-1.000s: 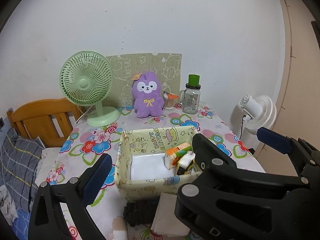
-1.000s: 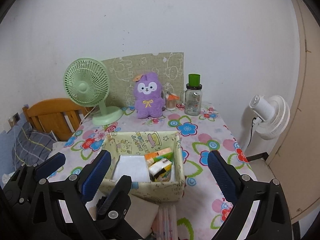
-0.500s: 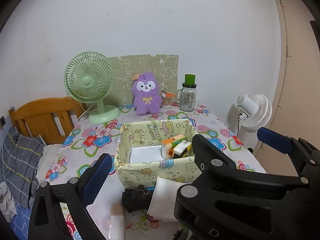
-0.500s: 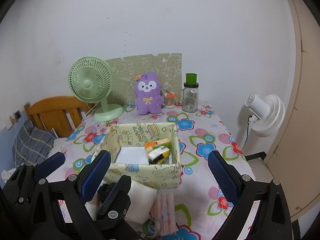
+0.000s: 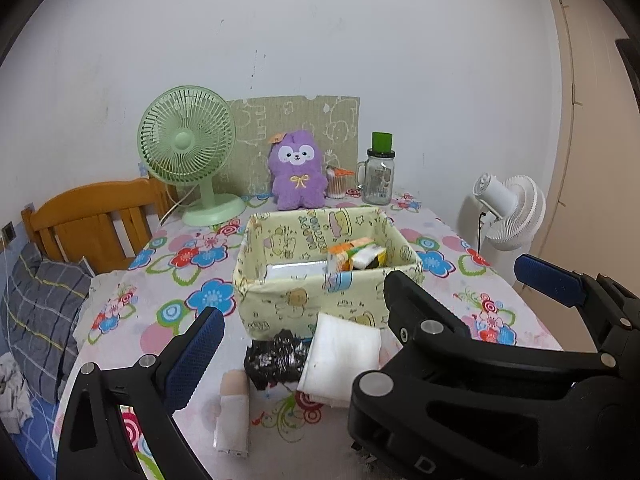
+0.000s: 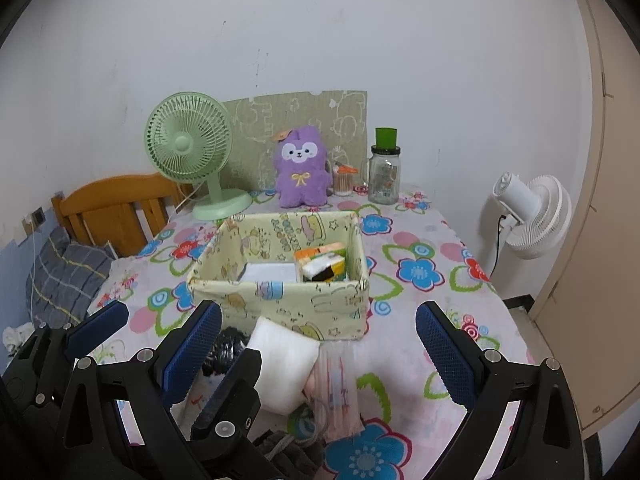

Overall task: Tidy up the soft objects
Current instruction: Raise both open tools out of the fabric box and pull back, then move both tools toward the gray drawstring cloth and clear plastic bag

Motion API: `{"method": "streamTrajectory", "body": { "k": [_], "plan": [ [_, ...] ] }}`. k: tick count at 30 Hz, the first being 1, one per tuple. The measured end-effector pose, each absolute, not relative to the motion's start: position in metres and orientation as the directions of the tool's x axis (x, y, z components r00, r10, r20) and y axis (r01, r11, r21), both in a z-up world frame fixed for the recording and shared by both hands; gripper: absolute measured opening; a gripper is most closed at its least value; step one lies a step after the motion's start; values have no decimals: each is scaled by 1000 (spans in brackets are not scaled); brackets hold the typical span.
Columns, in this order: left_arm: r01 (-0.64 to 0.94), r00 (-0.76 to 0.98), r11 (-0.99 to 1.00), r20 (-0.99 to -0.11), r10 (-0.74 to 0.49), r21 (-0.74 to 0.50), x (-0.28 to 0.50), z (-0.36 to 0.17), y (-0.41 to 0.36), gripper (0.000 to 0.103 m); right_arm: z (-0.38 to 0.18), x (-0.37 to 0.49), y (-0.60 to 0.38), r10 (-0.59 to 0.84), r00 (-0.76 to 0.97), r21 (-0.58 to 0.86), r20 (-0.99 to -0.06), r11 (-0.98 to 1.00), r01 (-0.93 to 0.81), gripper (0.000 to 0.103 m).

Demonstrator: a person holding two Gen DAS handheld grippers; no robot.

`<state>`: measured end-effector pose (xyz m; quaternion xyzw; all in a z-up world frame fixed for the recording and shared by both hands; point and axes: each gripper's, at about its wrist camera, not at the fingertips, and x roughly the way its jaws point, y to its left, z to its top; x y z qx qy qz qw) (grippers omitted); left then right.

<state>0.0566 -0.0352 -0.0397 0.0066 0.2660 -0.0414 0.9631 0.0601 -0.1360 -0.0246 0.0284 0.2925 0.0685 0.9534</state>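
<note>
Hovering with blue-padded jaws spread and nothing between them, the left gripper (image 5: pixel 368 300) and right gripper (image 6: pixel 320 332) hang side by side over the near table edge, probably to pick what goes in next. Just past them the folded white cloth pad (image 5: pixel 340 356) leans on the crumpled black plastic bundle (image 5: pixel 276 356), with the beige rolled bandage (image 5: pixel 232 416) and clear flat packet (image 6: pixel 336 392) nearby, all loose in front of the pale yellow cartoon-print fabric bin (image 5: pixel 312 300). That bin, central on the flower-print tablecloth (image 5: pixel 192 256), already holds tissue packs, so it looks like the collecting spot.

Fabric bin (image 6: pixel 280 292) perhaps half free
</note>
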Motion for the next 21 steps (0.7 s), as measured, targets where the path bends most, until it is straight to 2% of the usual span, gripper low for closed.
{"method": "streamTrajectory", "body": {
  "k": [21],
  "plan": [
    [77, 817, 997, -572, -80, -30, 41, -82, -29, 101, -69, 44, -127, 150, 780, 91, -608, 989, -118, 99]
  ]
}}
